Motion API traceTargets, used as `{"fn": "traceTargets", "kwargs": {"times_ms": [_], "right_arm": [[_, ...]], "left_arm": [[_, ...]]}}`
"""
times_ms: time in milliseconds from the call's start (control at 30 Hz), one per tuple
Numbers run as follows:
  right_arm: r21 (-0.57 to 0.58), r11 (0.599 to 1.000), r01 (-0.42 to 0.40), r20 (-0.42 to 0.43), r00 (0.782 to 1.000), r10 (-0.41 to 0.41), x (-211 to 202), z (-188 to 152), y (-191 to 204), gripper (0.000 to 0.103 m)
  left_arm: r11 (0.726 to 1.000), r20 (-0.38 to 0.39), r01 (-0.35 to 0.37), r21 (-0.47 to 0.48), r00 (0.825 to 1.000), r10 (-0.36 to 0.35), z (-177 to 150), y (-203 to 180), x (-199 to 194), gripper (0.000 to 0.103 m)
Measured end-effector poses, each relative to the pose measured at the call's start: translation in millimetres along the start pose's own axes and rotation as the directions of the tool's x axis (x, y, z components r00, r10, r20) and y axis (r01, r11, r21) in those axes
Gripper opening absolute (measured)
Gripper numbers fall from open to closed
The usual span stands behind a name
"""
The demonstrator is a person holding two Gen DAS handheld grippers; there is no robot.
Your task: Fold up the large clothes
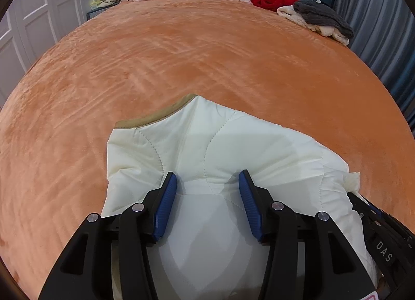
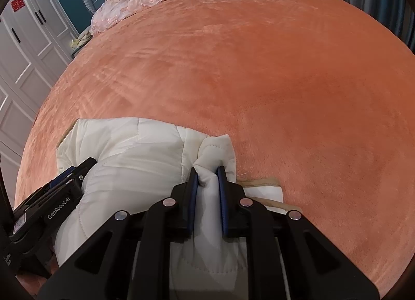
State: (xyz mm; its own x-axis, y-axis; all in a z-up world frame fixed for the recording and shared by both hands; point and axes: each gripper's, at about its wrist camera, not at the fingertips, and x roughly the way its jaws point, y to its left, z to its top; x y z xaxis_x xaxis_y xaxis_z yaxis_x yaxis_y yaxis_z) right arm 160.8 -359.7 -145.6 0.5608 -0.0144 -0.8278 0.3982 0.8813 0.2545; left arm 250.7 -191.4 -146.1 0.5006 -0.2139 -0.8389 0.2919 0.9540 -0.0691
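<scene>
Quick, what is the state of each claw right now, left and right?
Left claw: open, its fingers spread over the white quilted jacket, not pinching it.
Right claw: closed on a bunched fold of the same jacket.

Two close wrist views along each gripper, both facing across the orange bed [image 1: 207, 54].

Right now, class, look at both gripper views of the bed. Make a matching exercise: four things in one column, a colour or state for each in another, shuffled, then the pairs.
Things:
1. jacket
2. bedspread
3. left gripper
4. right gripper

Colour or state:
A. orange
B. pinching a bunch of cloth
C. cream, quilted
D. fingers apart, spread over the cloth

Pairs: 1-C, 2-A, 3-D, 4-B
</scene>
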Motion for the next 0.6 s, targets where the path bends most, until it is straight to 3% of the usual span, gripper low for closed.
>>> {"fn": "traceTargets", "kwargs": {"times_ms": [233,333,400,600], "right_arm": [[0.028,0.999,-0.022,0.029,0.999,0.021,-8,1,-5,0.019],[0.105,0.993,-0.058,0.060,0.997,0.052,-38,6,-20,0.028],[0.093,0.993,-0.069,0.090,0.994,0.060,-72,4,-23,0.028],[-0.021,0.995,-0.100,-0.023,0.995,0.099,-127,-26,-17,0.026]], "left_arm": [[1.000,-0.001,0.002,-0.008,1.000,-0.002,1,-1,-1,0.050],[0.998,-0.010,0.042,-0.042,0.999,-0.043,5,10,-17,0.055],[0.995,-0.007,0.064,-0.074,0.998,-0.064,3,22,-40,0.057],[0.991,-0.050,0.109,-0.077,0.992,-0.113,-31,38,-107,0.058]]}}
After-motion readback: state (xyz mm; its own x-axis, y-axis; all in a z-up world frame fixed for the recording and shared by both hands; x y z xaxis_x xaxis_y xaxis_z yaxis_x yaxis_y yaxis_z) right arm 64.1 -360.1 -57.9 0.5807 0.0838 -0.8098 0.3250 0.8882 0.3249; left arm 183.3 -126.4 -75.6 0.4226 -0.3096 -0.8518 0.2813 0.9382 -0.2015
